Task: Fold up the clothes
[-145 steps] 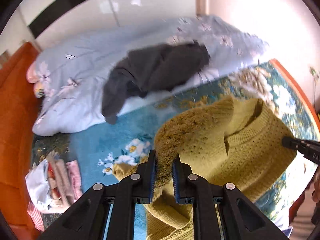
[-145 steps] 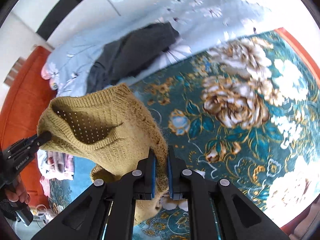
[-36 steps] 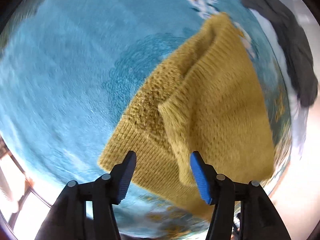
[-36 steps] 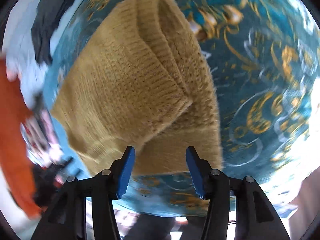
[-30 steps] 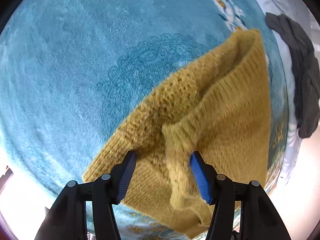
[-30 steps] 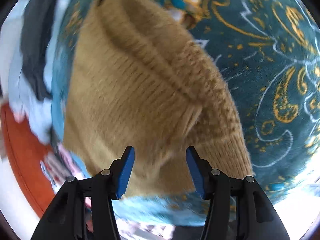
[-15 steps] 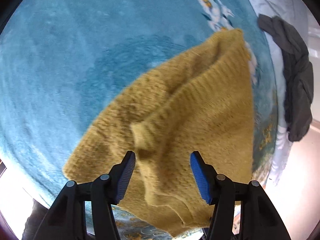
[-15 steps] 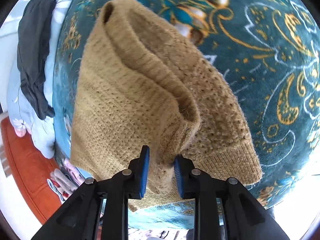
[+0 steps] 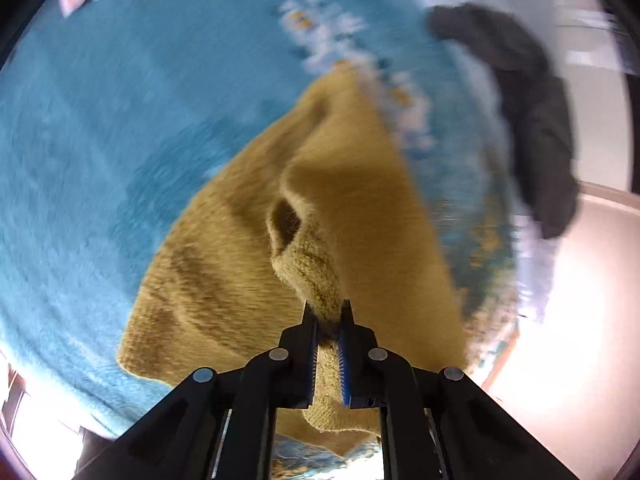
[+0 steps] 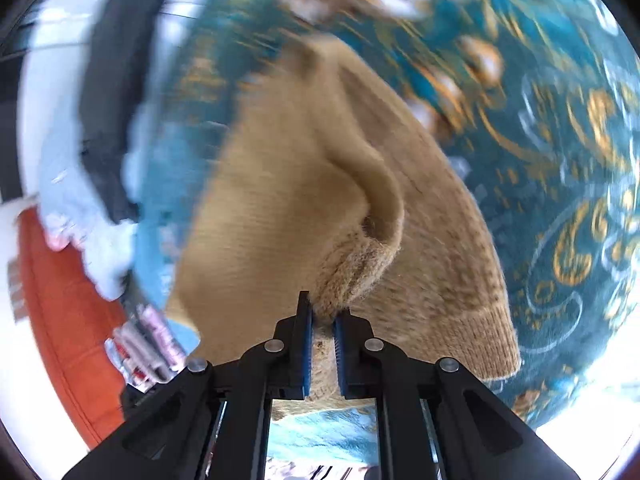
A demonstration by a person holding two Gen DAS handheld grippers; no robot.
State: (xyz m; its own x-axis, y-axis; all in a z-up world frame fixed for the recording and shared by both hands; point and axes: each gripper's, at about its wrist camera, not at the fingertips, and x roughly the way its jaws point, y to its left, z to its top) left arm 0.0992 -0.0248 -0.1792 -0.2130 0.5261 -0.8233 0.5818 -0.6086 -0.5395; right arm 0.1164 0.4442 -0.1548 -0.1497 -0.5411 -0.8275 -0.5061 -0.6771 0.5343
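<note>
A mustard-yellow knit sweater (image 9: 248,264) lies on the blue floral bedspread (image 9: 100,128). My left gripper (image 9: 328,308) is shut on a ribbed fold of the sweater at its near edge. In the right wrist view the same sweater (image 10: 280,208) fills the middle, and my right gripper (image 10: 322,312) is shut on another ribbed fold of it. The cloth rises in a ridge from each grip. Both views are blurred by motion.
A dark grey garment (image 9: 528,120) lies on a pale blue quilt at the far side, also in the right wrist view (image 10: 108,92). A stack of folded clothes (image 10: 148,344) sits near an orange headboard (image 10: 60,304). The teal and gold bedspread pattern (image 10: 560,160) spreads right.
Both grippers were open over the flat sweater a second ago. The right one shut on a fold first, then the left. Both now pinch and lift folds of the sweater.
</note>
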